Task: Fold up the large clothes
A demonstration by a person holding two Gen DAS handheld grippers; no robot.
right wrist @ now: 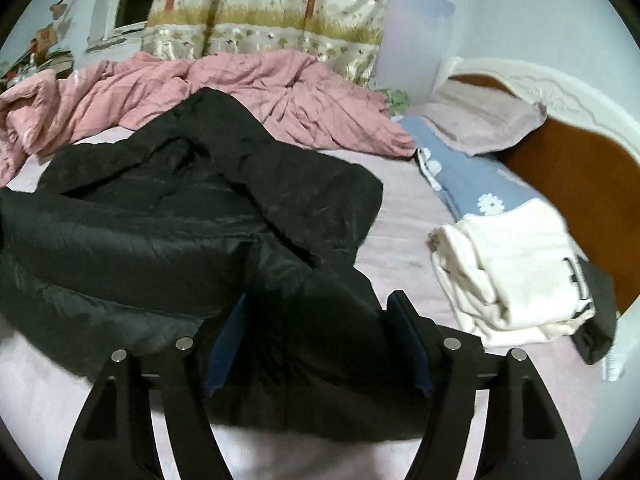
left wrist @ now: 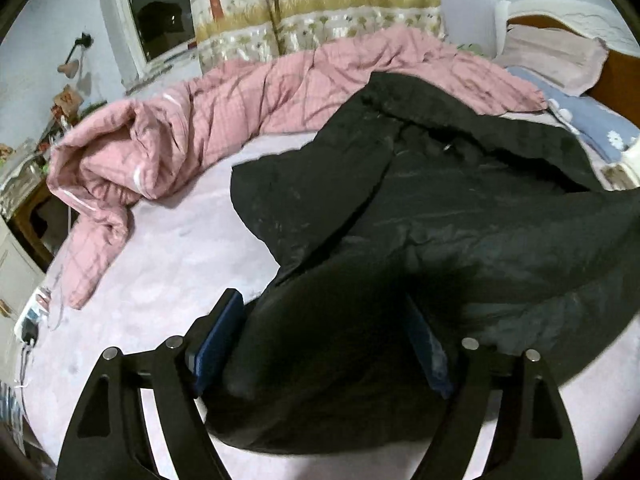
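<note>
Two grippers, both working the near edge of the jacket (left wrist: pixel 460 216). The left gripper (left wrist: pixel 326 344) is showing its blue pads (left wrist: pixel 218 340) spread well apart with a thick bunch of black fabric sitting between them; the right gripper (right wrist: pixel 320 340) is doing the same, pads (right wrist: pixel 408 340) wide, fabric bulging in the gap. Whether either pair is actually pinching the cloth, cannot tell: the pads are flanking it, but the black fabric is hiding the contact. Reading both as apart, not clamped.

The jacket is lying crumpled across the middle of the bed (left wrist: pixel 168 256), near hem toward the grippers, one flap or sleeve folding over the body, the far part running up against the pink quilt (left wrist: pixel 224 120) bunched along the far side. In the right view a folded white garment (right wrist: pixel 516 268) is sitting well apart near the blue pillow (right wrist: pixel 472 184) and the headboard (right wrist: pixel 580 176).

Step, as a judgement: looks like early stage, getting hold of the hem or lower corners before spreading or making a first fold; nothing here is looking neatly folded.

Next move is probably calling for both pads closing firmly on the fabric, then lifting and pulling in step so the puffy, slick-looking shell is not slipping out, and keeping it off the quilt.
</note>
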